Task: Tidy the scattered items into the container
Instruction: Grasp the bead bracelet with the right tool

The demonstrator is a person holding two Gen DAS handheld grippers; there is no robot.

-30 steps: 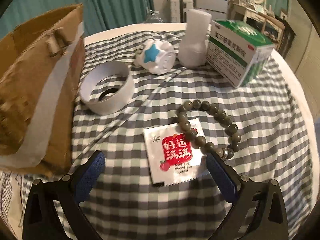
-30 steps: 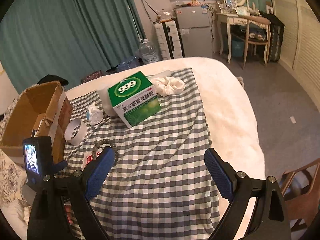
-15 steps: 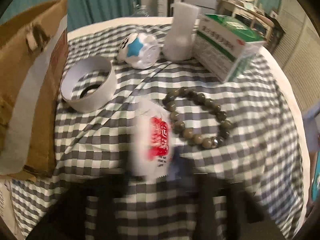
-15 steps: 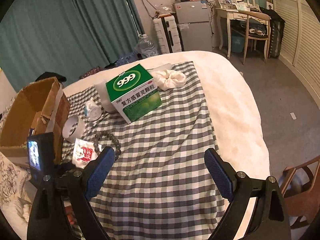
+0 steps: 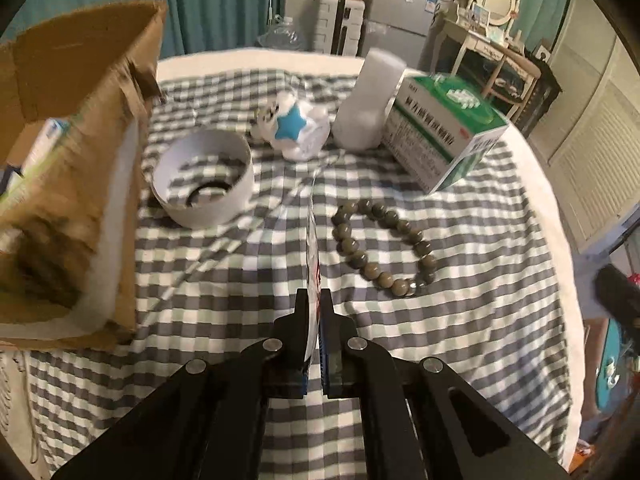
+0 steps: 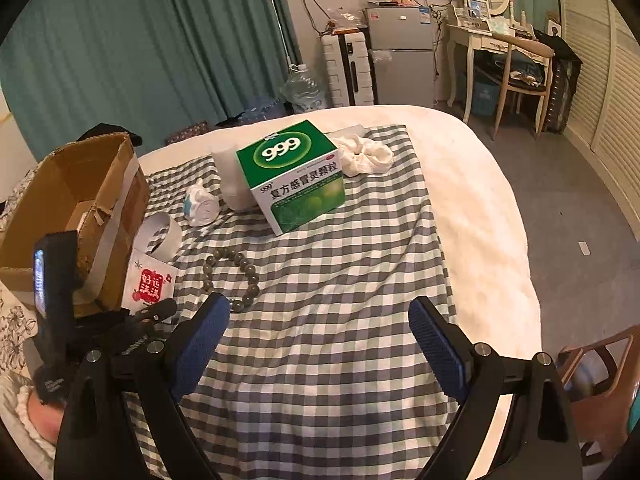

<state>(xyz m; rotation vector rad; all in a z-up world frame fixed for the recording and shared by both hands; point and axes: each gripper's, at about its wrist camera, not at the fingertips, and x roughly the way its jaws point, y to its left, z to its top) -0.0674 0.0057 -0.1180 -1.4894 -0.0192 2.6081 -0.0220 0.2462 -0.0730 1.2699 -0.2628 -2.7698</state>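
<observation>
My left gripper (image 5: pixel 314 300) is shut on the white sachet with red print (image 5: pixel 312 240), seen edge-on between its pads and lifted off the checked cloth. From the right wrist view the sachet (image 6: pixel 150 282) hangs beside the cardboard box (image 6: pixel 72 184), with the left gripper (image 6: pixel 160 310) under it. The open cardboard box (image 5: pixel 76 152) stands at the left. A bead bracelet (image 5: pixel 380 248), a white tape ring (image 5: pixel 202 182), a white toy with a blue star (image 5: pixel 294 130), a white cylinder (image 5: pixel 370 100) and a green medicine box (image 5: pixel 444 132) lie on the cloth. My right gripper (image 6: pixel 318 332) is open above bare cloth.
A white scrunchie (image 6: pixel 366 154) lies behind the green medicine box (image 6: pixel 294 174). The white bed edge (image 6: pixel 492 216) drops to the floor on the right. A wooden chair (image 6: pixel 592 380) stands at the lower right. Some items lie inside the cardboard box.
My left gripper went from open around the sachet to shut on it and lifted it off the cloth, so it now stands edge-on. The right gripper stayed open and drifted slightly.
</observation>
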